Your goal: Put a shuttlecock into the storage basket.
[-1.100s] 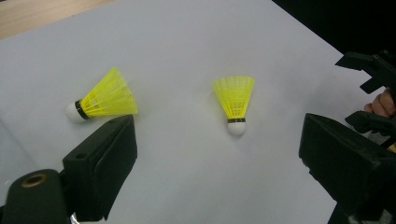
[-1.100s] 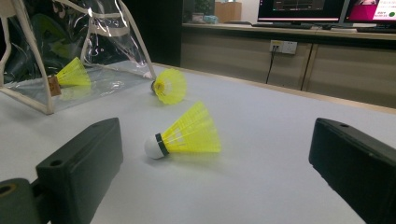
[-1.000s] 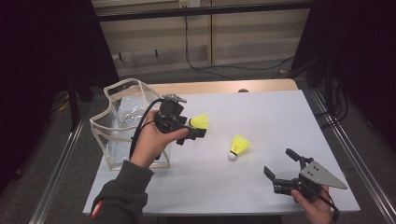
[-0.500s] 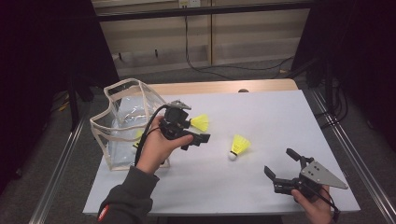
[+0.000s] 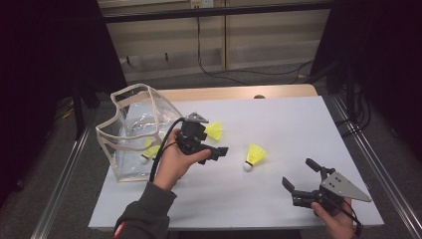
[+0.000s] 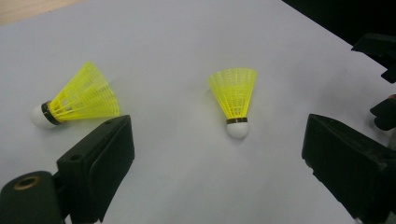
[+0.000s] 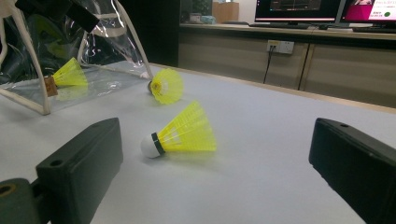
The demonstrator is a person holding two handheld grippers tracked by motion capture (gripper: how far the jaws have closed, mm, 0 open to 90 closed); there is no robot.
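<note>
Beside the bag [image 5: 130,134], with one shuttle [image 5: 149,150] already inside, left gripper [image 5: 219,149] now swung rightward, jaws spread and empty, toward the middle shuttle [image 5: 254,156] — probably next for bagging; right gripper [image 5: 301,180] idle, likewise agape.

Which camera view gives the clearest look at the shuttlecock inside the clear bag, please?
The high view: the shuttlecock lies inside the clear bag, seen from above. The right gripper view shows it far off through the plastic.
</note>
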